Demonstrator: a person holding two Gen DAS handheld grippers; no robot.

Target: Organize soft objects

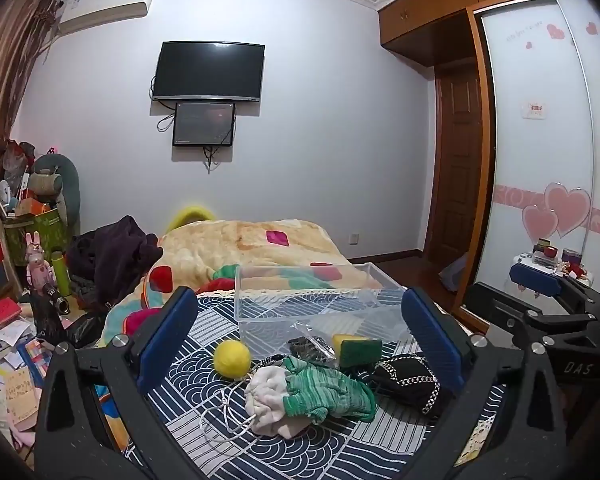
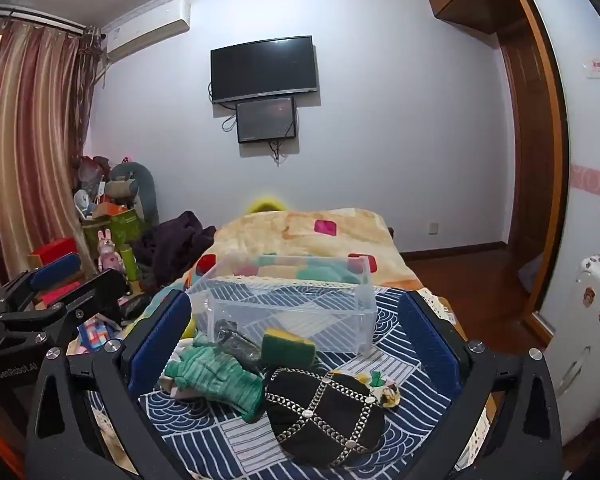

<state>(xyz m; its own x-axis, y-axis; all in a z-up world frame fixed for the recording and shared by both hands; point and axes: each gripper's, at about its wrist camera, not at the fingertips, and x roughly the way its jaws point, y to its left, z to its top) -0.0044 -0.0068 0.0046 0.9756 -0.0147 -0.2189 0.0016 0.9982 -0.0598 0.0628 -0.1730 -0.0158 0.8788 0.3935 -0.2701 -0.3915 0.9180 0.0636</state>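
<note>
Soft things lie on a blue patterned cloth [image 1: 204, 364] on the bed: a yellow ball [image 1: 232, 358], a white cloth [image 1: 266, 400], green gloves [image 1: 324, 390] [image 2: 216, 376], a yellow-green sponge [image 1: 358, 350] [image 2: 288, 348], a black chain-trimmed hat [image 1: 410, 380] [image 2: 324, 412] and a small plastic bag [image 1: 310, 346]. A clear plastic box [image 1: 316, 300] [image 2: 288, 300] stands behind them, empty. My left gripper [image 1: 296, 336] is open above the pile. My right gripper [image 2: 296, 340] is open over the hat and gloves. Neither holds anything.
A floral blanket [image 1: 236, 244] covers the bed beyond the box. Dark clothes [image 1: 112, 252] and clutter sit at the left. A wardrobe [image 1: 540, 140] and door stand at the right. The other gripper shows at each view's edge [image 1: 540, 292] [image 2: 56, 276].
</note>
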